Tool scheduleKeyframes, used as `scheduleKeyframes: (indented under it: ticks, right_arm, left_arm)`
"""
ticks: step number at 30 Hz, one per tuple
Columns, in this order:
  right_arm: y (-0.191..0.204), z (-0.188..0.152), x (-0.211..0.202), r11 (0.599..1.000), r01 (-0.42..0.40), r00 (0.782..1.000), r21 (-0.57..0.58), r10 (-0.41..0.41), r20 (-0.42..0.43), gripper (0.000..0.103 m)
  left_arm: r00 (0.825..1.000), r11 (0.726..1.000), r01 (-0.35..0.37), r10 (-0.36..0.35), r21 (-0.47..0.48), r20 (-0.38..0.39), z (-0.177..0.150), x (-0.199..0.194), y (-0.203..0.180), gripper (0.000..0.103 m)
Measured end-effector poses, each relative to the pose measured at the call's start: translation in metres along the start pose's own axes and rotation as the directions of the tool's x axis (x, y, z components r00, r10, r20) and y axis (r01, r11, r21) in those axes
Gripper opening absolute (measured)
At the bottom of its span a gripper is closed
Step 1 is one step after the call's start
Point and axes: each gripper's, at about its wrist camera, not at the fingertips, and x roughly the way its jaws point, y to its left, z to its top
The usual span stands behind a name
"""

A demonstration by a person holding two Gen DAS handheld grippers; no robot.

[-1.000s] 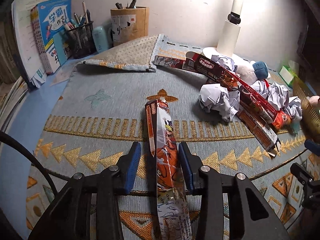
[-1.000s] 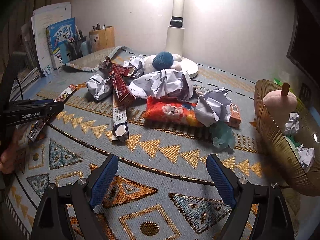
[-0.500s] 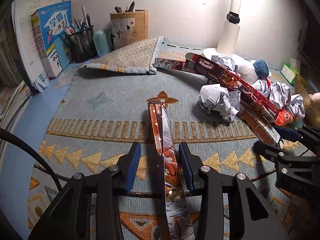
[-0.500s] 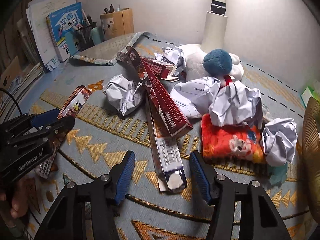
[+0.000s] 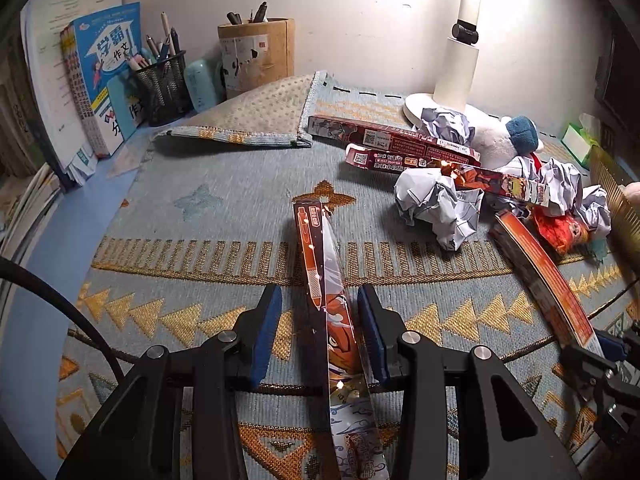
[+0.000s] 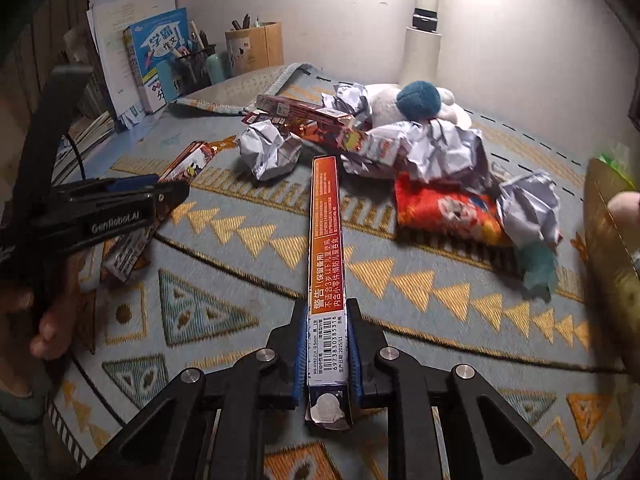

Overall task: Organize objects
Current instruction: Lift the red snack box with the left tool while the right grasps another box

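My left gripper is shut on a cartoon-printed pen box that stands on edge between its blue pads. In the right wrist view that box sticks out past the left gripper, lifted off the mat. My right gripper has closed on the near end of a long orange pen box, whose far end points at the pile. The same orange box shows in the left wrist view, running to the right gripper at the lower right.
Crumpled paper balls, more red pen boxes, a red snack bag and a plush toy are heaped by the lamp base. A gold basket stands at the right. Pen holders and books line the back left. The mat's corner is folded over.
My right gripper moved in toward the pile, closed on the long orange box and drew it out from under the red boxes. The left gripper kept still with its box.
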Motion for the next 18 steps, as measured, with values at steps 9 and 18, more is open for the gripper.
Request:
scheduleKeyframes:
  ticks: [9,18]
  right_arm:
    - [-0.010,-0.008,-0.006,1.000,0.015,1.000,-0.019,-0.015,-0.010,0.052]
    - [-0.002,0.007,0.006,0.999,0.010,1.000,-0.034,-0.009,0.019,0.039]
  left_arm:
    - [1.000,1.000,0.019,-0.019,0.019,-0.006,-0.001,0.000,-0.003,0.038]
    - [1.000,0.999,0.025,-0.024,0.044,-0.011,-0.002,0.001,-0.008,0.048]
